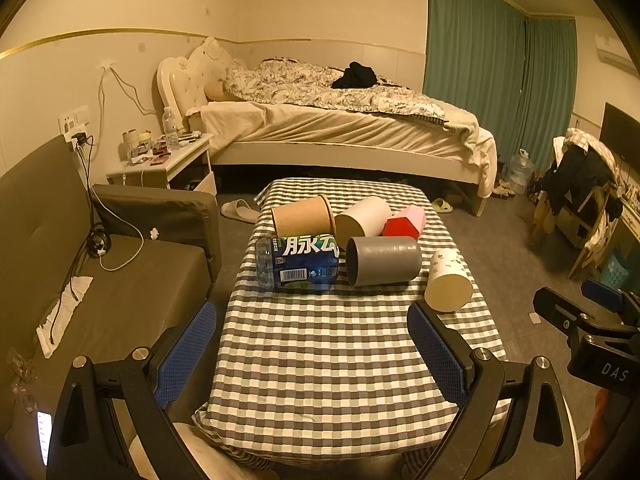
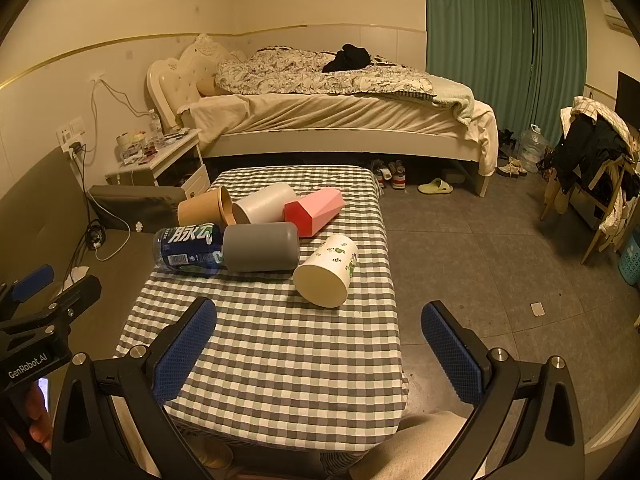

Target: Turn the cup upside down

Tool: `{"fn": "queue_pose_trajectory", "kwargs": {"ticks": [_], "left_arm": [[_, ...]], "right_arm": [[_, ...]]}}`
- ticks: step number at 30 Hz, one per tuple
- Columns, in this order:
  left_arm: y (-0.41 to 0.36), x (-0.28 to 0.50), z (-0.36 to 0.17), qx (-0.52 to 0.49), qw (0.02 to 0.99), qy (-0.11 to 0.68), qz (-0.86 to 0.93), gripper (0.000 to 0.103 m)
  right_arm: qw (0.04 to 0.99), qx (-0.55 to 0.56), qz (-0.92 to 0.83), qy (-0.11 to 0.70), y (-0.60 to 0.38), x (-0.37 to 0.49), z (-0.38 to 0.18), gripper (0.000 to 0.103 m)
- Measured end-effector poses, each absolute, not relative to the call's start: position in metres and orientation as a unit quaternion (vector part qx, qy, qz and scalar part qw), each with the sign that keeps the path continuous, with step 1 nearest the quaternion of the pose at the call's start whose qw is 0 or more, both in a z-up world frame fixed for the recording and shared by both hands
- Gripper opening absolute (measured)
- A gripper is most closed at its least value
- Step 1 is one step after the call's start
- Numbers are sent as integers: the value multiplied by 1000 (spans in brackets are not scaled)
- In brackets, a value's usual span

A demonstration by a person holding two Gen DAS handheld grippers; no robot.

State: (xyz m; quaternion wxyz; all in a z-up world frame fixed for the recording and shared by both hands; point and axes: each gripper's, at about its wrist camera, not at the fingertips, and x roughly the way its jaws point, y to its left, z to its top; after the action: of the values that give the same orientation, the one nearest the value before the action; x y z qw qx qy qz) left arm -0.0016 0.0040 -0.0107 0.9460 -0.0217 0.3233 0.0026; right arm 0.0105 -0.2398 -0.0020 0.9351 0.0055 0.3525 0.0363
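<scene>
On a low table point(image 1: 320, 360) covered in a grey-and-white checked cloth, six containers lying on their sides in a loose cluster toward the far half. Nearest the right edge, a white cup with a green leaf print point(image 1: 448, 280), tipped over with its flat base turned toward the cameras and resting just apart from the others. Beside it, toward the middle, a grey cup point(image 1: 384, 260) on its side with its dark mouth facing left, touching a blue drink bottle point(image 1: 296, 264) that lies with its label up. Behind those, a brown paper cup point(image 1: 302, 216), a plain white cup point(image 1: 362, 218) and a red-and-pink faceted cup point(image 1: 404, 222), packed close in a row. Left gripper point(image 1: 312, 344) held low over the near end of the table, blue pads spread wide, nothing between them. Right gripper point(image 2: 320, 340) likewise spread wide and empty, hovering short of the leaf-print cup, with its right finger out past the table's edge over the floor point(image 2: 500, 260). Beyond the table, a bed point(image 1: 340, 120), a cluttered nightstand point(image 1: 160, 164), green curtains point(image 1: 500, 80), a brown sofa point(image 1: 100, 280) along the left.
</scene>
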Motion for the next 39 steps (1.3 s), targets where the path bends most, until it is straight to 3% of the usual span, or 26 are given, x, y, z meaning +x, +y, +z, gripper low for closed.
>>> {"fn": "queue_pose_trajectory", "kwargs": {"ticks": [18, 28, 39], "left_arm": [[43, 55, -30, -35, 929, 367, 27, 99], [89, 127, -56, -36, 917, 392, 55, 99], [127, 200, -94, -41, 908, 412, 65, 99]], "right_arm": [[923, -1, 41, 382, -212, 58, -4, 103], [898, 21, 42, 438, -174, 171, -25, 103], [841, 122, -10, 526, -142, 299, -82, 103]]}}
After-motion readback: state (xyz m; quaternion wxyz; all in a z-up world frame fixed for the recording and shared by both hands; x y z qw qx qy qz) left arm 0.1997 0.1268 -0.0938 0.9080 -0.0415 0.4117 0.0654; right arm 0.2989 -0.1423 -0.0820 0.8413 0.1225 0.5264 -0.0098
